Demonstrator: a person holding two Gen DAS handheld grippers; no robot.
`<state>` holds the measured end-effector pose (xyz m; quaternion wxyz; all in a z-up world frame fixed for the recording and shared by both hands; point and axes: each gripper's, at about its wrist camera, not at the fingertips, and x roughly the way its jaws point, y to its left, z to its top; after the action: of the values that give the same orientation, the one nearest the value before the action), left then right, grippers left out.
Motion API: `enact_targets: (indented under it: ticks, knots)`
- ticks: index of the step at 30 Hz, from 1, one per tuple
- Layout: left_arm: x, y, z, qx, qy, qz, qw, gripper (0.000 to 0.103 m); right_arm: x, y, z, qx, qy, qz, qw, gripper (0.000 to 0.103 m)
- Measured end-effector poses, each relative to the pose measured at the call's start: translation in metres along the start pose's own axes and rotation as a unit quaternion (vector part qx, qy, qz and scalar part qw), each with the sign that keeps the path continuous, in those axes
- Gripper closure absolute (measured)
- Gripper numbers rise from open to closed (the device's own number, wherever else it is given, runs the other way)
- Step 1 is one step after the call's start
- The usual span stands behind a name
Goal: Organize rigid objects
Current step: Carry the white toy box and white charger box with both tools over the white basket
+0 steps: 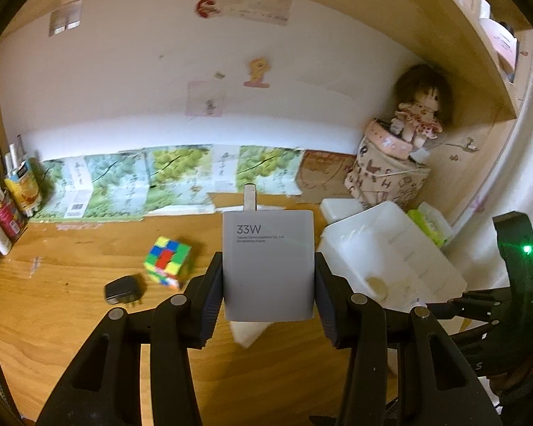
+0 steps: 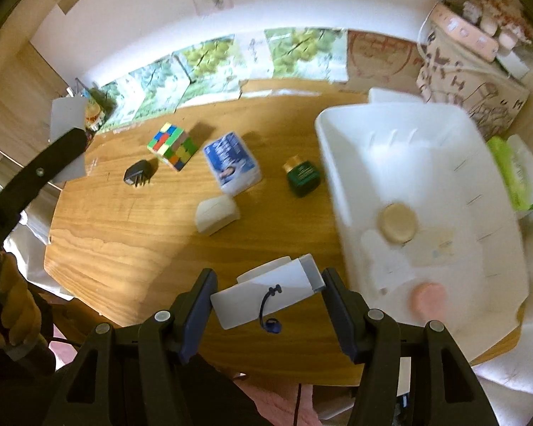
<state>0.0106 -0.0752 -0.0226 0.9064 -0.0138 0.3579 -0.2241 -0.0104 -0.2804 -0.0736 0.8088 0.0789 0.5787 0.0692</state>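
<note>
My left gripper [image 1: 268, 277] is shut on a grey 33W charger [image 1: 268, 266], held above the wooden table, prongs pointing away. My right gripper [image 2: 266, 301] is shut on a white flat device with a short black cord [image 2: 263, 296], held left of the white bin [image 2: 426, 149]. The bin holds a tan round lid [image 2: 398, 222] and a pink round piece [image 2: 428, 300]. On the table lie a colour cube [image 2: 172, 146], a black plug [image 2: 137, 174], a blue-white packet [image 2: 231, 167], a white block [image 2: 216, 214] and a green jar [image 2: 302, 175].
A patterned bag [image 1: 383, 181] with a doll [image 1: 421, 113] on it stands at the back right by the wall. A green pack [image 2: 508, 174] lies right of the bin. Bottles and boxes [image 1: 10, 198] stand at the far left. The table's front edge [image 2: 89, 301] is near.
</note>
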Motion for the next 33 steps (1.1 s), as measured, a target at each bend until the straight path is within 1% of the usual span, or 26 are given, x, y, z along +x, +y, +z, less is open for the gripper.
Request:
enact_targets:
  ticks: [8,15,26,30,33]
  knots:
    - [0.011,-0.048,0.012,0.015,-0.018,-0.015,0.9996,0.053,-0.029,-0.041,0.007,-0.014,-0.026,-0.010,1.000,0.042]
    - [0.024,-0.086,0.016,0.023,-0.026,-0.029,0.9990,0.053,-0.041,-0.077,0.008,-0.019,-0.034,-0.021,0.999,0.042]
    - [0.048,-0.131,0.011,0.028,-0.028,-0.062,0.9973,0.053,-0.044,-0.121,0.007,-0.018,-0.031,-0.048,0.998,0.042]
    - [0.057,-0.144,0.008,0.028,-0.023,-0.071,0.9968,0.053,-0.040,-0.133,0.006,-0.016,-0.021,-0.055,0.998,0.042]
    - [0.065,-0.151,0.004,0.028,-0.013,-0.074,0.9967,0.053,-0.036,-0.138,0.005,-0.017,-0.013,-0.058,0.998,0.042]
